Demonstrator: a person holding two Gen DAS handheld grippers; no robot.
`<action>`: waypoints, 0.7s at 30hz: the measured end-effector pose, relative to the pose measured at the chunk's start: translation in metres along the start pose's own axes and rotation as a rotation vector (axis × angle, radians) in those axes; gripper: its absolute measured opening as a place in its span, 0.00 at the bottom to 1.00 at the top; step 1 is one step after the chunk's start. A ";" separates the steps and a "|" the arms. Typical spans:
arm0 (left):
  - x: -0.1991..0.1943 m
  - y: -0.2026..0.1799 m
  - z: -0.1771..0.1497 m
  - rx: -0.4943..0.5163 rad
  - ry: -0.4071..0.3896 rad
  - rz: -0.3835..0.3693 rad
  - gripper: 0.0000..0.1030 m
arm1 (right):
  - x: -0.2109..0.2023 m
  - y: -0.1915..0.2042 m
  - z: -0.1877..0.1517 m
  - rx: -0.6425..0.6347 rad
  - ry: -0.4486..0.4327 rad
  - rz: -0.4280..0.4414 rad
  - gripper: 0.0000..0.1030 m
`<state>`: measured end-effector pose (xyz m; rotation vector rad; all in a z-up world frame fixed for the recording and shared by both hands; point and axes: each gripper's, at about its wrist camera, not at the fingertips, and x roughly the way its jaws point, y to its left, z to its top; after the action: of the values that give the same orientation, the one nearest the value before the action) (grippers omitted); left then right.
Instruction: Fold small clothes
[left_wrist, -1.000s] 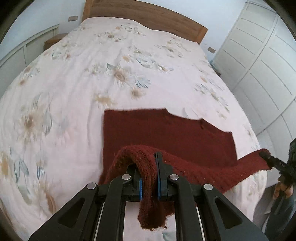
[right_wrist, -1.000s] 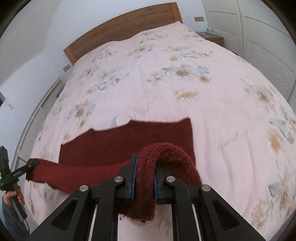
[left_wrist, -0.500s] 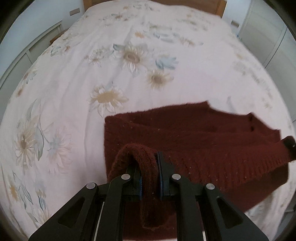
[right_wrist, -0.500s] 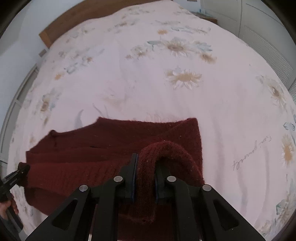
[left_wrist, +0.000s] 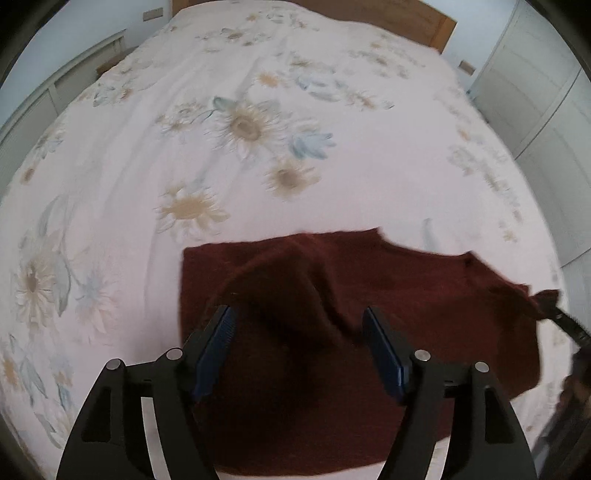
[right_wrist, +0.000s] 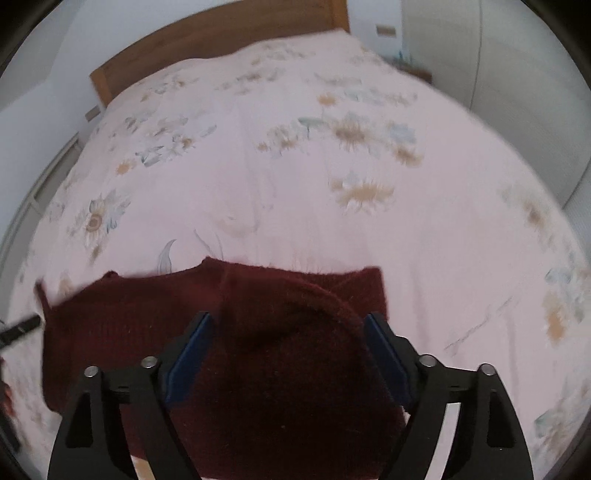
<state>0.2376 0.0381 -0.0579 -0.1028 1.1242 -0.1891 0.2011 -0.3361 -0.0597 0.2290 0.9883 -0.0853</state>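
A dark red knitted garment (left_wrist: 388, 332) lies folded over itself on the floral bedspread (left_wrist: 240, 147). My left gripper (left_wrist: 300, 314) is open, its blue pads apart on either side of a raised hump of the fabric that is falling free. In the right wrist view the garment (right_wrist: 122, 332) lies on the bedspread (right_wrist: 295, 184), and my right gripper (right_wrist: 286, 321) is also open, with a rounded fold of the knit between the spread fingers. The right gripper's tip shows at the garment's right corner in the left wrist view (left_wrist: 569, 325); the left gripper's tip shows at the left corner in the right wrist view (right_wrist: 22, 326).
A wooden headboard (right_wrist: 207, 48) stands at the far end of the bed. White wardrobe doors (left_wrist: 546, 92) line the right side. A low white cabinet (left_wrist: 44, 110) runs along the left wall.
Both grippers have opened and let go of the garment's edge. The carried half has come down over the lower layer. Both views are blurred by motion.
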 end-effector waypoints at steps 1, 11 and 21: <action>-0.003 -0.004 0.000 0.011 -0.012 -0.006 0.84 | -0.004 0.004 -0.002 -0.023 -0.012 -0.007 0.88; -0.018 -0.059 -0.029 0.170 -0.140 0.015 0.99 | -0.028 0.067 -0.045 -0.205 -0.098 0.026 1.00; 0.038 -0.076 -0.084 0.247 -0.065 0.034 0.99 | 0.027 0.110 -0.116 -0.303 -0.009 -0.014 1.00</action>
<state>0.1702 -0.0427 -0.1140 0.1292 1.0292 -0.2909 0.1401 -0.2013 -0.1266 -0.0557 0.9804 0.0511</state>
